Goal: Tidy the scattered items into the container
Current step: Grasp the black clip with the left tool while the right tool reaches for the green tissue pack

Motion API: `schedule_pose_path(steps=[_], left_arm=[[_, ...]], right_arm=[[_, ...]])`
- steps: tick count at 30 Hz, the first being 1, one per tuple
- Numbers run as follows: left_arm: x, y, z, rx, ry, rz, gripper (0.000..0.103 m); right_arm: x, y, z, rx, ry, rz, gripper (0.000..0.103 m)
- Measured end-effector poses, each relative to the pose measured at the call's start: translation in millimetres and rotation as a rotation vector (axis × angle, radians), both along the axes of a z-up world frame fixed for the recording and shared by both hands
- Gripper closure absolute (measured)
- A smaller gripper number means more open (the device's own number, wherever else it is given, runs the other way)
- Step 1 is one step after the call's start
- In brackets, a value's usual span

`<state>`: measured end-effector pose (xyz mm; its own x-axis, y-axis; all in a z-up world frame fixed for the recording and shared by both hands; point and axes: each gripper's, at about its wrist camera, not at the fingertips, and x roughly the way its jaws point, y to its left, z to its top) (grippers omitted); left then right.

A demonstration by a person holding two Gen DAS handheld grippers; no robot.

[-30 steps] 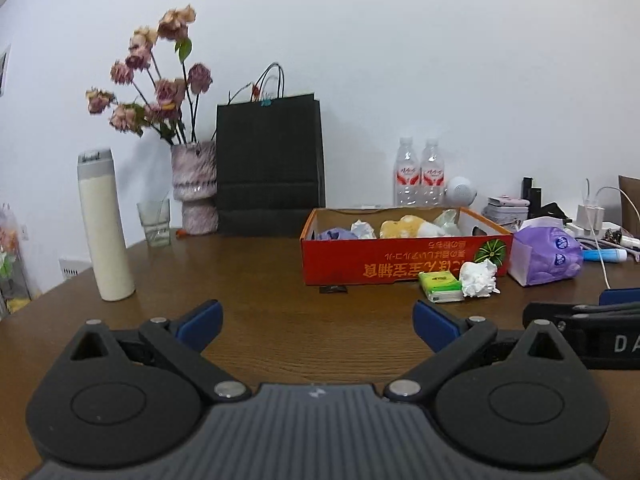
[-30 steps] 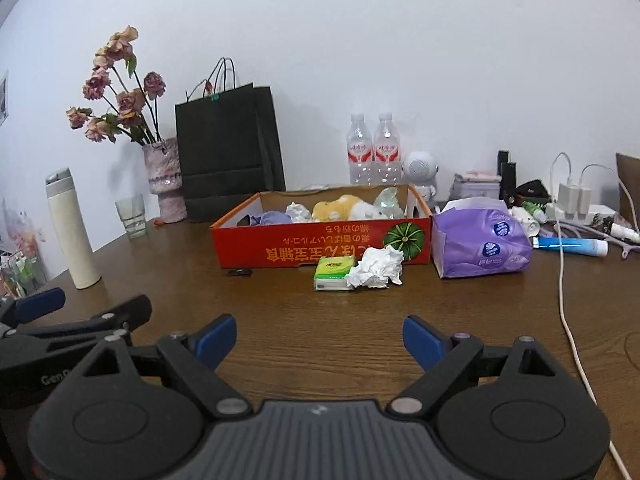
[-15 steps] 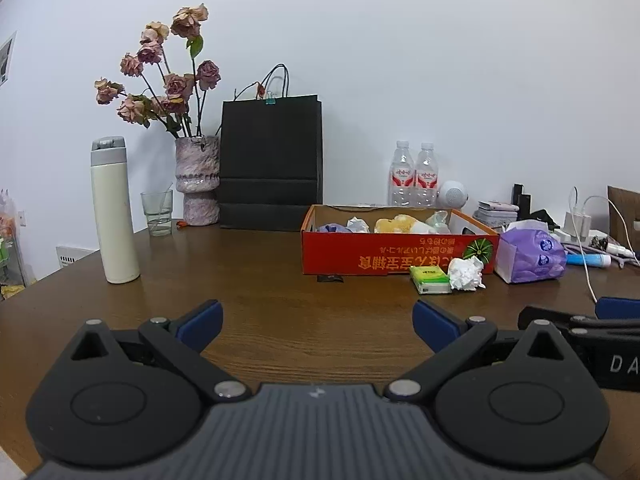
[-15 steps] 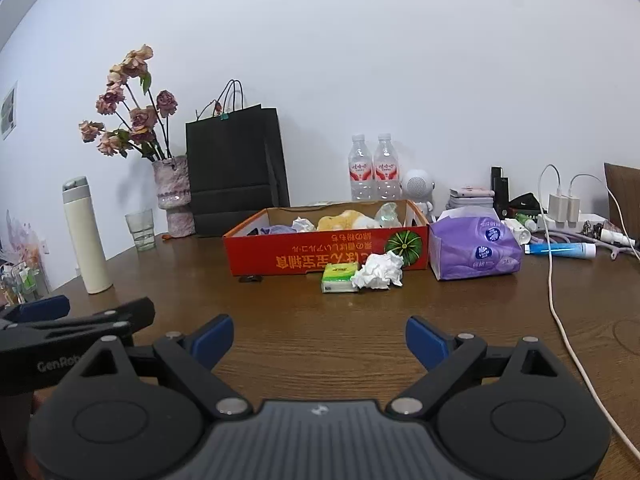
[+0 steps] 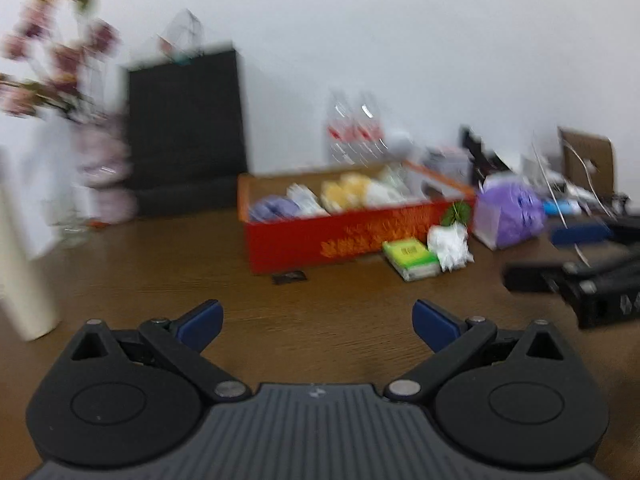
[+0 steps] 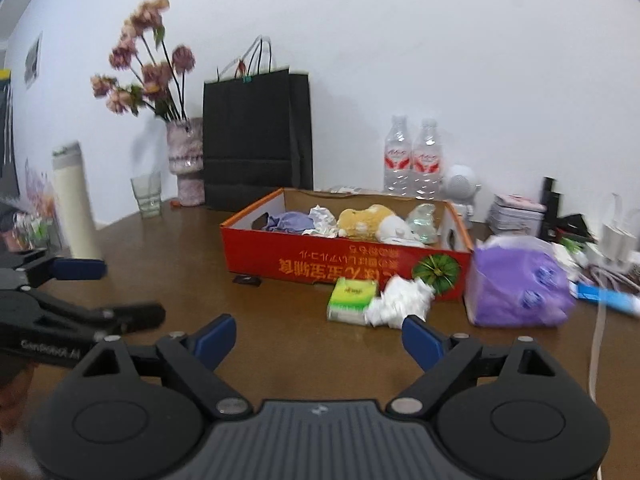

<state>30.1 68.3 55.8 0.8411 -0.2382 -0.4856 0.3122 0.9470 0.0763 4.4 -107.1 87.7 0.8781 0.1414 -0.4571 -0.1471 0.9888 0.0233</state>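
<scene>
Left wrist: my left gripper (image 5: 316, 318) gapes empty over the table (image 5: 160, 272); view blurred; green tissue pack (image 5: 412, 258) and crumpled tissue (image 5: 450, 244) lie against the red box (image 5: 344, 236), not yet in | Right wrist: my right gripper (image 6: 318, 338) spread empty, aimed at both; nearest, so I judge them next

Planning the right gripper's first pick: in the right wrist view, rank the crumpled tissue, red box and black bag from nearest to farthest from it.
From the right gripper:
1. Crumpled tissue, just ahead, slightly right.
2. Red box, behind it.
3. Black bag, at the wall, left.
</scene>
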Motion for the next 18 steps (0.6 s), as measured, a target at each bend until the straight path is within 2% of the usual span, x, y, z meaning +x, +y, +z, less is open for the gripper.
schedule_pose_path(steps=[1, 3, 5, 6, 8, 10, 12, 15, 18], left_arm=[[19.0, -1.4, -4.6, 0.028, 0.024, -0.032, 0.005], [52.1, -2.9, -14.7, 0.055, 0.060, -0.084, 0.019], [83.3, 0.1, -21.7, 0.058, 0.087, -0.096, 0.027], [95.8, 1.9, -24.3, 0.053, 0.095, -0.117, 0.027], [116.6, 5.2, -28.8, 0.037, 0.115, -0.197, 0.027], [132.6, 5.7, -32.8, 0.053, 0.132, -0.249, 0.029], [145.8, 5.4, -35.7, 0.074, 0.143, -0.278, 0.041], [160.7, 4.9, -41.0, 0.082, 0.192, -0.314, 0.054], [167.6, 3.6, -44.6, 0.105, 0.201, -0.310, 0.069]], right_arm=[[18.8, -0.2, -3.2, -0.005, 0.015, 0.006, 0.016], [58.0, 0.6, -12.3, -0.025, 0.056, 0.012, 0.019], [91.2, -0.3, -20.7, -0.024, 0.109, -0.001, 0.026], [102.5, -1.6, -23.5, -0.011, 0.131, -0.004, 0.027], [117.5, -3.3, -27.7, 0.008, 0.148, -0.005, 0.028], [126.0, -2.1, -30.3, -0.012, 0.149, -0.005, 0.029], [133.5, -2.3, -32.1, -0.019, 0.148, -0.014, 0.029], [145.3, -2.1, -36.8, -0.025, 0.172, -0.031, 0.030], [151.2, -2.8, -43.0, -0.045, 0.178, -0.039, 0.034]])
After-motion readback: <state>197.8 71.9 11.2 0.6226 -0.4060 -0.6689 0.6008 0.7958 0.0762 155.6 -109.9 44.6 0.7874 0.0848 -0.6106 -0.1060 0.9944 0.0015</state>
